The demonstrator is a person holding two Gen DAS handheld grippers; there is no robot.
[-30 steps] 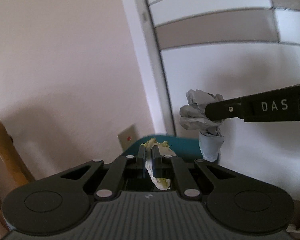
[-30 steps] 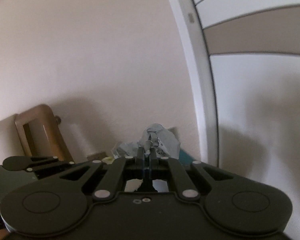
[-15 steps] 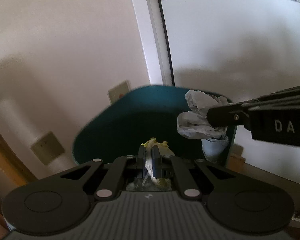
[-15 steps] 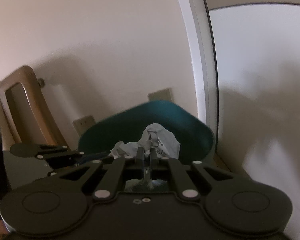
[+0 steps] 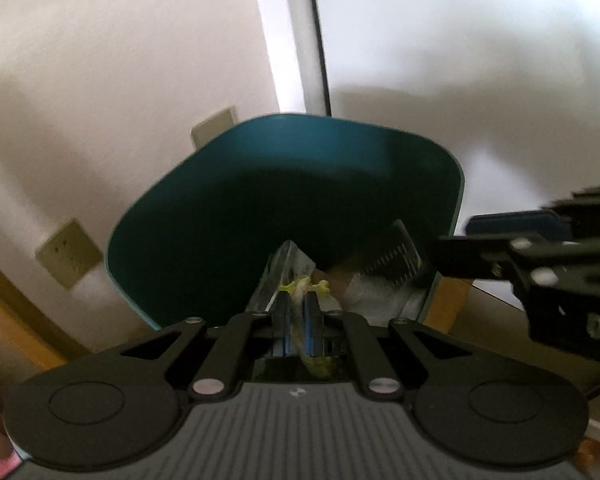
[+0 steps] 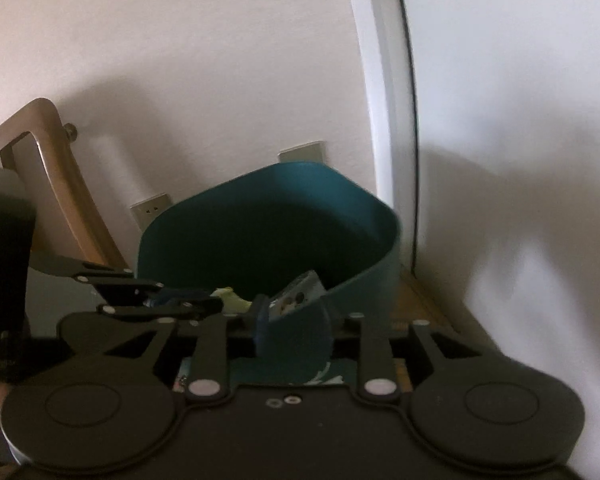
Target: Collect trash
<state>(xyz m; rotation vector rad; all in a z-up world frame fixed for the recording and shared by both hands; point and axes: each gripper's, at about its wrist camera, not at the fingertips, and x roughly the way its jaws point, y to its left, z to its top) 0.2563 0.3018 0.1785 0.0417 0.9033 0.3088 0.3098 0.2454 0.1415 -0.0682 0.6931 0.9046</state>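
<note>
A teal bin stands against the wall, also in the right wrist view. My left gripper hangs over its near rim, shut on a crumpled yellow-green and white wrapper. From the right wrist view the left gripper is at the bin's left edge with the wrapper at its tip. My right gripper is over the near rim, its jaws opening with nothing between them. It reaches in from the right. No grey paper wad is in sight. Clear plastic packaging lies inside the bin.
Two wall sockets sit on the wall behind the bin. A wooden chair stands to the left. A white door panel rises on the right above a wooden floor strip. A dark sleeve fills the left edge.
Both grippers came down and tilted toward the bin's mouth. The right jaws opened and the grey paper wad they held is gone from view. The left stays shut on the wrapper.
</note>
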